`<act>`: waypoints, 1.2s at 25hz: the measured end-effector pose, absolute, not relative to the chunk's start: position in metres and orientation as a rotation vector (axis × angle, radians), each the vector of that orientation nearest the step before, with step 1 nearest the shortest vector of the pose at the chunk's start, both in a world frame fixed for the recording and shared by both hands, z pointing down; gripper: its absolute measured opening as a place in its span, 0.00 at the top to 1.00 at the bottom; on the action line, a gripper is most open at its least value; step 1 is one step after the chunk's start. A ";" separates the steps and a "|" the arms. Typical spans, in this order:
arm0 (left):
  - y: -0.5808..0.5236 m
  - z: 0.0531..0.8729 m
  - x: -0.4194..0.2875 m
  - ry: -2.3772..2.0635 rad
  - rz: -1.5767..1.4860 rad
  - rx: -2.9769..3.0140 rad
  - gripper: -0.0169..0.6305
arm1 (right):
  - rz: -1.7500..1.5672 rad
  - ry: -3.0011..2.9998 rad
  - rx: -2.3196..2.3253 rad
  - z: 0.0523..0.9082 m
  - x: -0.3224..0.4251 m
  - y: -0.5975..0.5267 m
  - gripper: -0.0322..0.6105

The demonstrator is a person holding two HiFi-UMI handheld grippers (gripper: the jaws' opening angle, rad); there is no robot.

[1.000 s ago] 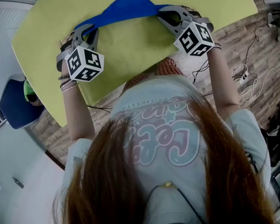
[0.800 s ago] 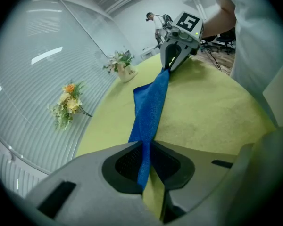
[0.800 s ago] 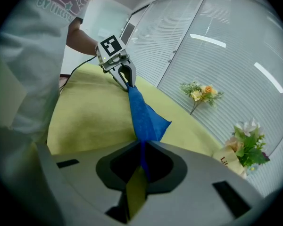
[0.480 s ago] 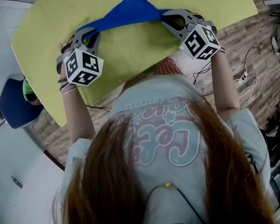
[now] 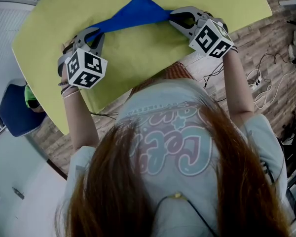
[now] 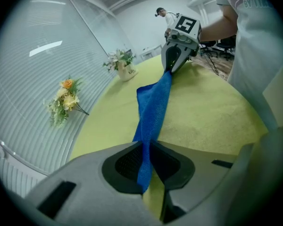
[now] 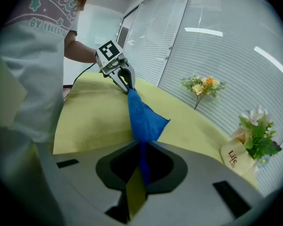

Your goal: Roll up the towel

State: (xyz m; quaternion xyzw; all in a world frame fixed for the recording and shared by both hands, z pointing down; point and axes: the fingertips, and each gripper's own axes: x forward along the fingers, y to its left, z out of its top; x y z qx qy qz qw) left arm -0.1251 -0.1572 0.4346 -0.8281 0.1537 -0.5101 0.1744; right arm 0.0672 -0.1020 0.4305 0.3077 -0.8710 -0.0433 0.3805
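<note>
A blue towel (image 5: 133,13) hangs stretched between the two grippers above the yellow-green table (image 5: 138,48). Its far corner points away from the person. My left gripper (image 5: 91,33) is shut on the towel's left end; in the left gripper view the blue cloth (image 6: 153,112) runs out of the closed jaws toward the other gripper (image 6: 179,46). My right gripper (image 5: 175,16) is shut on the right end, and in the right gripper view the towel (image 7: 141,114) passes between its jaws to the left gripper (image 7: 118,69).
A vase of flowers (image 6: 122,65) and a loose bunch of flowers (image 6: 63,100) lie at the table's far side by the blinds. A labelled pot with flowers (image 7: 250,145) stands there too. A blue chair (image 5: 17,110) is left of the table; cables (image 5: 264,83) lie on the floor.
Both grippers have rolled slightly at the wrist while staying in place. The towel remains stretched between them, its far corner shifted a little.
</note>
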 end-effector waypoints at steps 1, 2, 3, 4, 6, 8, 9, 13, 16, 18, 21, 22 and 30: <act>-0.159 0.434 -0.125 0.438 -1.446 -2.346 0.90 | -0.109 -2.227 0.787 0.430 0.068 -0.103 0.88; -0.160 0.434 -0.124 0.440 -1.447 -2.346 0.90 | -0.114 -2.229 0.786 0.430 0.068 -0.104 0.88; -0.161 0.433 -0.123 0.442 -1.447 -2.345 0.90 | -0.122 -2.229 0.787 0.429 0.069 -0.105 0.88; -0.162 0.433 -0.122 0.445 -1.446 -2.344 0.90 | -0.130 -2.228 0.792 0.427 0.070 -0.107 0.88; -0.164 0.432 -0.120 0.451 -1.446 -2.342 0.90 | -0.140 -2.228 0.808 0.425 0.072 -0.110 0.87; -0.166 0.432 -0.119 0.456 -1.446 -2.341 0.90 | -0.133 -2.231 0.821 0.425 0.074 -0.112 0.86; -0.167 0.432 -0.119 0.458 -1.446 -2.342 0.90 | -0.130 -2.232 0.824 0.426 0.075 -0.113 0.86; -0.171 0.431 -0.117 0.465 -1.445 -2.345 0.90 | -0.144 -2.227 0.826 0.422 0.077 -0.119 0.85; -0.174 0.431 -0.116 0.469 -1.445 -2.342 0.90 | -0.157 -2.233 0.833 0.420 0.077 -0.123 0.85; -0.176 0.431 -0.115 0.474 -1.443 -2.340 0.90 | -0.155 -2.237 0.842 0.420 0.078 -0.125 0.85; -0.178 0.431 -0.113 0.477 -1.435 -2.340 0.90 | -0.146 -2.242 0.847 0.421 0.081 -0.126 0.84; -0.179 0.430 -0.112 0.479 -1.431 -2.340 0.90 | -0.141 -2.243 0.850 0.421 0.082 -0.127 0.84; -0.189 0.431 -0.108 0.499 -1.422 -2.336 0.90 | -0.142 -2.240 0.856 0.422 0.085 -0.136 0.84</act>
